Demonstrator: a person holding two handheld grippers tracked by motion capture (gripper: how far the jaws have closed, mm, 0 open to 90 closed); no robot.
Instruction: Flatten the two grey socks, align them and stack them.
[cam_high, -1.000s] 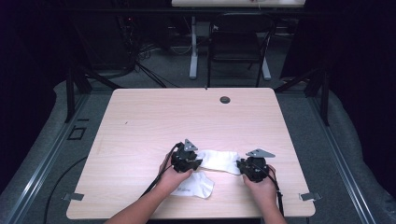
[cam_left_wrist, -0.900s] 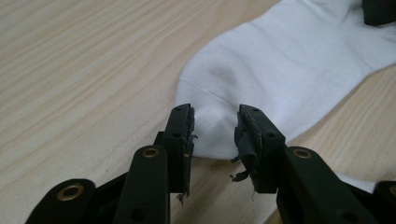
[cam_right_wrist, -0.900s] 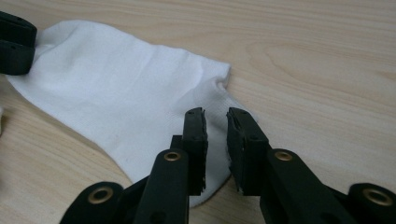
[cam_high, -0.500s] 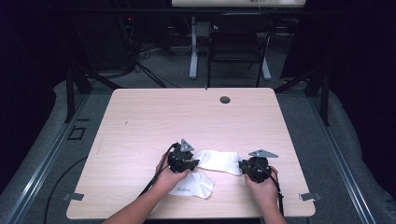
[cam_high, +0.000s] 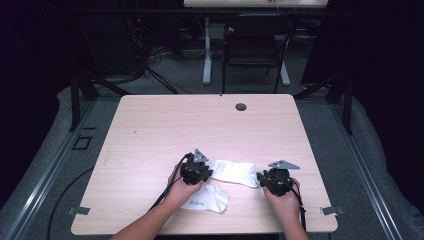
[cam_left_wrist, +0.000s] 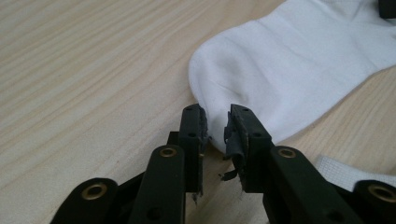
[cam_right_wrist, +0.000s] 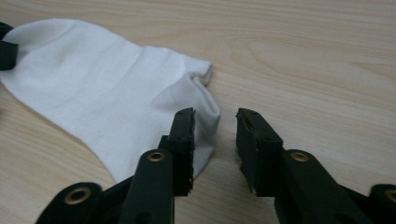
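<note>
From the high view I see my two hands at the near edge of the table (cam_high: 150, 130), each with a gripper. A white sock (cam_high: 232, 171) lies stretched between them: the left gripper (cam_high: 207, 174) is at its left end, the right gripper (cam_high: 260, 181) at its right end. A second white sock (cam_high: 210, 200) lies just nearer to me, partly under my left hand (cam_high: 182, 190).

In the left gripper view, the left gripper (cam_left_wrist: 215, 126) has its jaws a narrow gap apart, and they have just been closing. The rounded edge of the sock (cam_left_wrist: 289, 65) sits between the tips; I cannot tell whether the pads press on it. A strip of the second sock (cam_left_wrist: 345, 175) shows at lower right.

In the right gripper view, the right gripper (cam_right_wrist: 215, 135) has just been opening, its jaws clearly apart. The sock's end (cam_right_wrist: 107, 98) lies against and behind the left jaw, its edge poking into the gap, with bare wood before the other jaw. It has hold of nothing.
</note>
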